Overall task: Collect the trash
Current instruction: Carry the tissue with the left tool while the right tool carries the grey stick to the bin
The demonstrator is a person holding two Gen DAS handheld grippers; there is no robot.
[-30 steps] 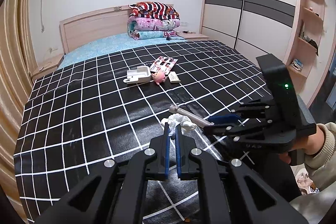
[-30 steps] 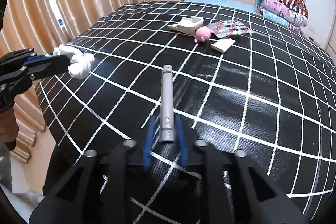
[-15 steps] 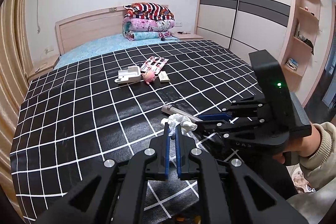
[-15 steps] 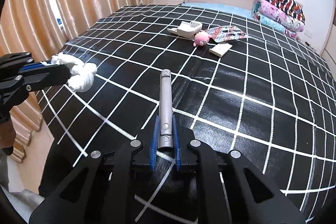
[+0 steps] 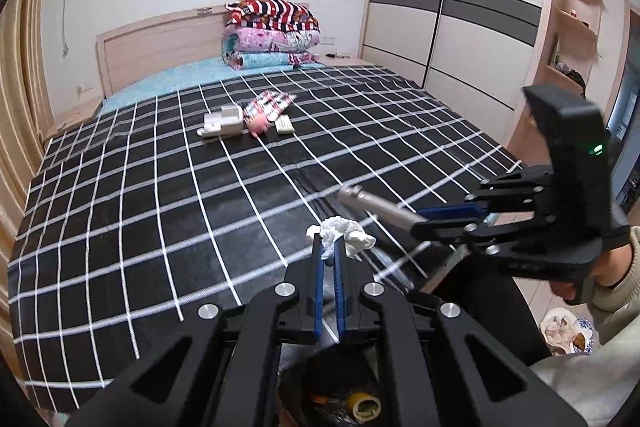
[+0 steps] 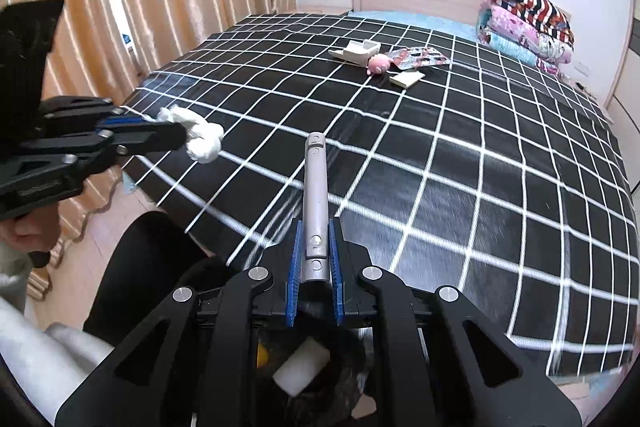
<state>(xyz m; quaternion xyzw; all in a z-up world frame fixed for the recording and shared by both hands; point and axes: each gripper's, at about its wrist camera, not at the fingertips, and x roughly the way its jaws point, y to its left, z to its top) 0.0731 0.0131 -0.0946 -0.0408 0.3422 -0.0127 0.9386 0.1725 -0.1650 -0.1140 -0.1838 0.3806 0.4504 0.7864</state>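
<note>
Both tools are loaded up here. The left tool (image 5: 329,247) is clenched on a crumpled white tissue (image 5: 342,232), which bunches out past the tips of its blue pads. In the right wrist view the same wad (image 6: 198,137) sticks out of that tool off to the left, held up off the bed near its corner.

The right tool (image 6: 315,259) is clamped on a grey metal tube (image 6: 314,195), gripping it near one end so the rest pokes straight out forward over the bedspread. From the left wrist view the tube (image 5: 376,205) angles up and left out of the right tool (image 5: 424,223), just beside the tissue. A hand (image 5: 600,267) with a light sleeve holds that tool's handle.

The bed (image 5: 120,195) has a black cover with a white grid. Further up it sits a little cluster: a white plastic piece (image 5: 222,121), a pink toy (image 5: 258,125), a patterned wrapper (image 5: 270,103) and a small beige box (image 5: 285,125), all close together. Folded blankets (image 5: 272,35) are stacked at the headboard.

Right under both tools there's a dark bin (image 6: 316,379) with some stuff already in it, including a white block (image 6: 300,371) and a roll of tape (image 5: 363,405).
</note>
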